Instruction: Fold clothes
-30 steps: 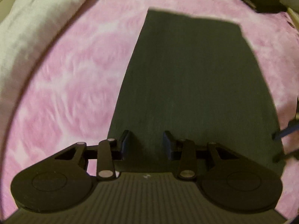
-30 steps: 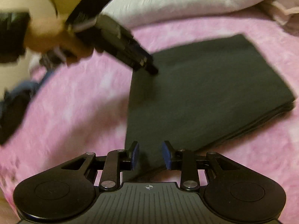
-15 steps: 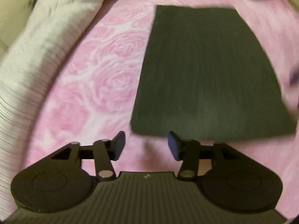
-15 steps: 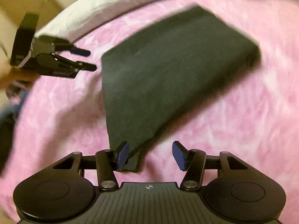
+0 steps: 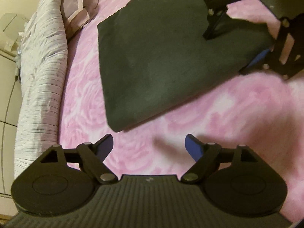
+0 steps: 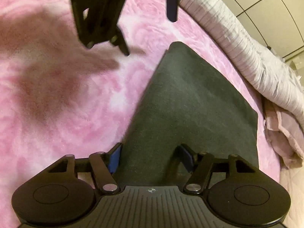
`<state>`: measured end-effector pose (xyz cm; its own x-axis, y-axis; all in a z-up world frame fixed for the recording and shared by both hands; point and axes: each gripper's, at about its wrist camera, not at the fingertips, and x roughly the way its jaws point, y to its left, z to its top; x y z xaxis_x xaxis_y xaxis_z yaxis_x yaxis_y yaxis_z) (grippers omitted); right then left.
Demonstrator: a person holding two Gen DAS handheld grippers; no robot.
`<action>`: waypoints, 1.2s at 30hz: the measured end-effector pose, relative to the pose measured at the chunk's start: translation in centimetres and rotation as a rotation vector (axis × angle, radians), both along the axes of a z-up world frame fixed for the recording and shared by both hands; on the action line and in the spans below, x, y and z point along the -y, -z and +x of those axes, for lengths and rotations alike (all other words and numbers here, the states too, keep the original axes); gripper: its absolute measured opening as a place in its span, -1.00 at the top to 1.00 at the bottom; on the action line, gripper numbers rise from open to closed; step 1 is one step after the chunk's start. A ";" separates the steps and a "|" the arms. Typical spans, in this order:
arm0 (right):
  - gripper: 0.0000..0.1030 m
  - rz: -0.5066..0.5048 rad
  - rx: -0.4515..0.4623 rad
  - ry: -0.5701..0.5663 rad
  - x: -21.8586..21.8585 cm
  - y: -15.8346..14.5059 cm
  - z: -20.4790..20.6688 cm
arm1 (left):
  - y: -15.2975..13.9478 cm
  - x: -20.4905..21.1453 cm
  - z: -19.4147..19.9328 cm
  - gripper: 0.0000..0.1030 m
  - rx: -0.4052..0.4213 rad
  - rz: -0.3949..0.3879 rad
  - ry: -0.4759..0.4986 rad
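Note:
A dark grey-green garment (image 5: 161,57) lies folded flat in a rectangle on the pink rose blanket (image 5: 228,114). My left gripper (image 5: 149,144) hovers over bare blanket just short of the garment's near corner; its jaws are opening wide with nothing between them. My right gripper (image 6: 151,157) straddles another corner of the garment (image 6: 190,98). Its jaws are closing with the cloth between the blue pads, which do not clearly pinch it. Each gripper shows in the other's view: the right gripper (image 5: 235,45) at the top right, the left gripper (image 6: 148,26) at the top.
A rolled white-grey striped quilt (image 5: 41,76) runs along the blanket's edge beyond the garment (image 6: 247,57). A crumpled pale pink cloth (image 5: 76,9) lies beside the quilt (image 6: 281,133). Beige panels stand behind the bed. The left gripper casts a dark shadow on the blanket (image 6: 47,79).
My left gripper let go of the garment's edge, opened wide and backed off onto the blanket. My right gripper swung round and dropped over a corner of the garment.

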<state>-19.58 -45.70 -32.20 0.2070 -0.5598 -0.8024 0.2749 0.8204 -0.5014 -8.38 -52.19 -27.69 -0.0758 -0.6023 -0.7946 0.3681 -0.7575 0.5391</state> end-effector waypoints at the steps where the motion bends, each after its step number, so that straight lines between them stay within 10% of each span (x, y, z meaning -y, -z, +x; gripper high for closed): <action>1: 0.39 -0.005 0.005 -0.006 0.2 -0.5 -0.6 | -0.2 -0.1 -0.1 -0.56 -0.011 -0.002 -0.013; 3: 0.68 0.001 0.025 -0.037 0.6 -1.9 -1.9 | -1.0 -0.4 -0.2 -0.56 -0.032 0.003 -0.043; 9: 0.74 0.004 -0.039 -0.136 0.4 -6.8 -10.8 | -3.8 -1.2 -1.7 -0.56 -0.115 0.032 -0.114; 16: 0.73 -0.086 -0.305 -0.201 5.0 -7.2 -27.2 | -4.5 0.3 -7.2 -0.56 -0.194 0.091 -0.084; 23: 0.54 -0.043 -0.317 -0.101 5.2 -6.3 -30.1 | -5.3 7.2 -12.8 -0.54 -0.277 0.146 -0.088; 29: 0.54 0.178 0.017 0.383 4.0 -9.6 -30.0 | -5.8 14.6 -16.5 0.17 -0.312 0.195 -0.085; 36: 0.54 0.439 0.530 0.663 5.5 -9.9 -22.5 | -1.9 18.1 -17.9 0.12 -0.234 0.262 -0.054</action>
